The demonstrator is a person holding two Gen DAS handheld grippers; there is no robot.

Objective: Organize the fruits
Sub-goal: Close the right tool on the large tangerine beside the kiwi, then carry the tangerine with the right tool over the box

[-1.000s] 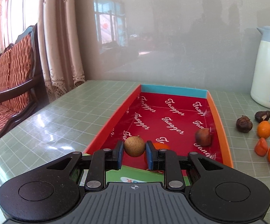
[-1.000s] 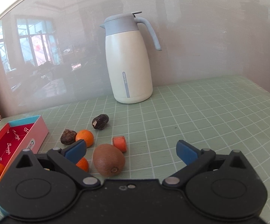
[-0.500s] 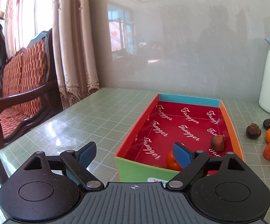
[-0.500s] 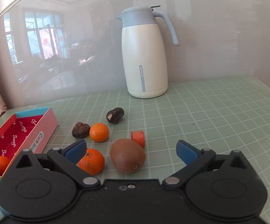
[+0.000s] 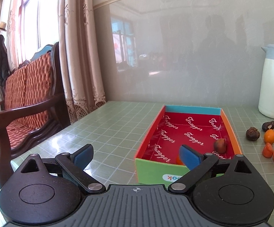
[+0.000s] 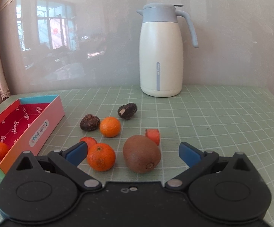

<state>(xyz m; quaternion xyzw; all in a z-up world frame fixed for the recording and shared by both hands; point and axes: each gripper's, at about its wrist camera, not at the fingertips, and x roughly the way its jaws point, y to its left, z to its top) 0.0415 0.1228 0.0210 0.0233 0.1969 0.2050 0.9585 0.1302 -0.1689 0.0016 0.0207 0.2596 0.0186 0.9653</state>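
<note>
The red-lined box [image 5: 231,132] lies ahead of my left gripper [image 5: 137,155]. That gripper's jaws are opening wide with nothing between them. Inside the box are a brown fruit [image 5: 220,145] and a small orange one [image 5: 178,160], half hidden by my right finger. My right gripper [image 6: 133,153] stands open just in front of a brown kiwi [image 6: 141,154] and a tangerine [image 6: 101,157], not touching either. Behind them lie another tangerine [image 6: 110,126], two orange pieces [image 6: 153,135], and two dark fruits [image 6: 90,122].
A white jug [image 6: 160,56] with a grey lid stands at the back by the wall. The box [image 6: 42,124] sits left of the loose fruit. A wooden chair with red cushions [image 5: 23,98] and curtains [image 5: 76,56] are past the table's left edge.
My left gripper let go of the round tan fruit over the box, opened wide and drew back. My right gripper shifted left, so the kiwi and tangerine now sit between its fingers.
</note>
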